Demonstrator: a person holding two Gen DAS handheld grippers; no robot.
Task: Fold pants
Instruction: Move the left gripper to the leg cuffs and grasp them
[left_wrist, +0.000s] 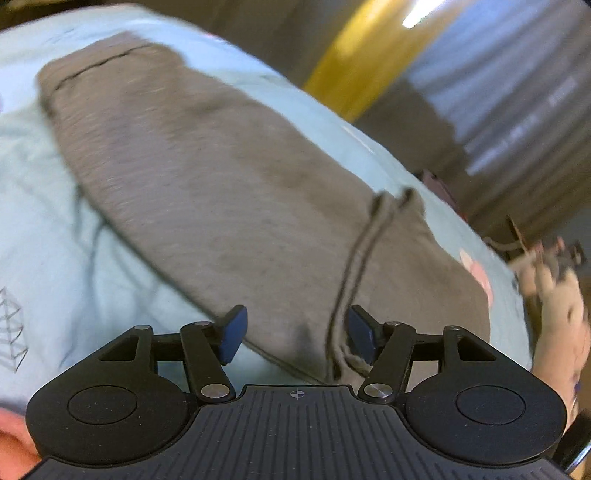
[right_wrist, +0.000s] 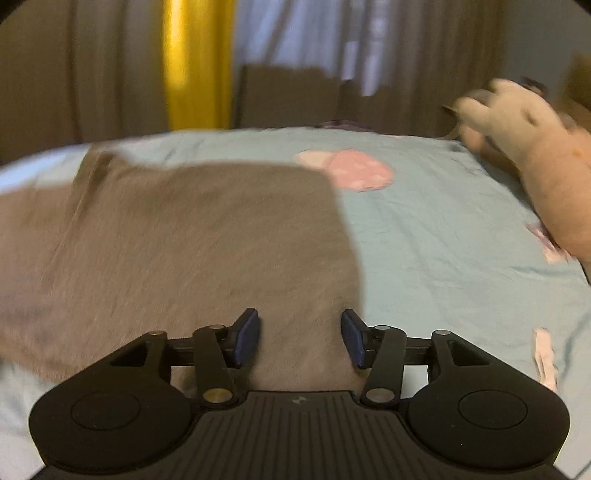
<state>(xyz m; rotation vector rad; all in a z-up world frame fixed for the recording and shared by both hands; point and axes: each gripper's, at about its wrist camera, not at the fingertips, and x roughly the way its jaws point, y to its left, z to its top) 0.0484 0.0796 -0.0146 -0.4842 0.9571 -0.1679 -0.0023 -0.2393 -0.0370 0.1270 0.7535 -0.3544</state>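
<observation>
Grey pants (left_wrist: 221, 184) lie folded into a long band on a light blue bedsheet (left_wrist: 44, 221), running from the upper left down to my left gripper (left_wrist: 299, 334). Its blue pads stand apart over the band's near end, beside a seam ridge, and do not press the cloth. In the right wrist view the same pants (right_wrist: 184, 240) spread to the left and centre. My right gripper (right_wrist: 300, 338) is open above their near right corner, with flat cloth showing between the pads. Both views are blurred.
A person's forearm and hand (right_wrist: 535, 155) lies at the bed's far right edge and also shows as a forearm (left_wrist: 554, 314) in the left wrist view. A pink print (right_wrist: 354, 170) marks the sheet (right_wrist: 443, 240). A yellow curtain (right_wrist: 195, 74) hangs behind the bed.
</observation>
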